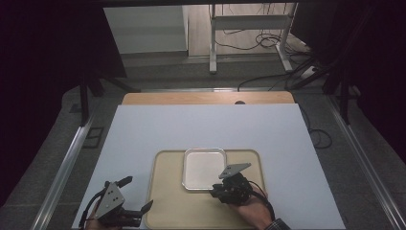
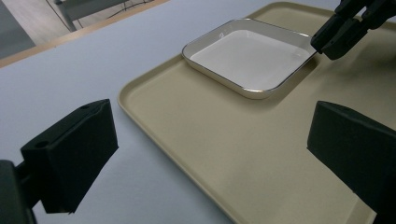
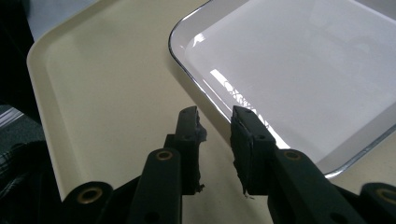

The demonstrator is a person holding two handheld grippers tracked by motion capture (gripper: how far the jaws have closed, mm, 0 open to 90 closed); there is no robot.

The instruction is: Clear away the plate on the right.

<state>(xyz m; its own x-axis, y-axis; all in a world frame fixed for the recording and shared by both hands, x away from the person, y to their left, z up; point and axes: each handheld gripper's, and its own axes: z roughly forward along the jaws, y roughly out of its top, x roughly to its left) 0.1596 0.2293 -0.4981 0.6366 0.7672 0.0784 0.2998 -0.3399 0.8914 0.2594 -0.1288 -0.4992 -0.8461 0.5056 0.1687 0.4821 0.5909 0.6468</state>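
A large white sheet (image 1: 206,129) covers most of the table, leaving a strip of bare wooden tabletop (image 1: 208,98) showing along the far edge. Grey carpet (image 1: 62,143) lies on the floor around it, and a metal rail (image 1: 62,172) runs along the floor on the left, another (image 1: 366,163) on the right. Beyond the table stands a white metal table frame (image 1: 249,36), with black cables (image 1: 268,40) looped on the floor beneath it. The far left and right corners are dark.
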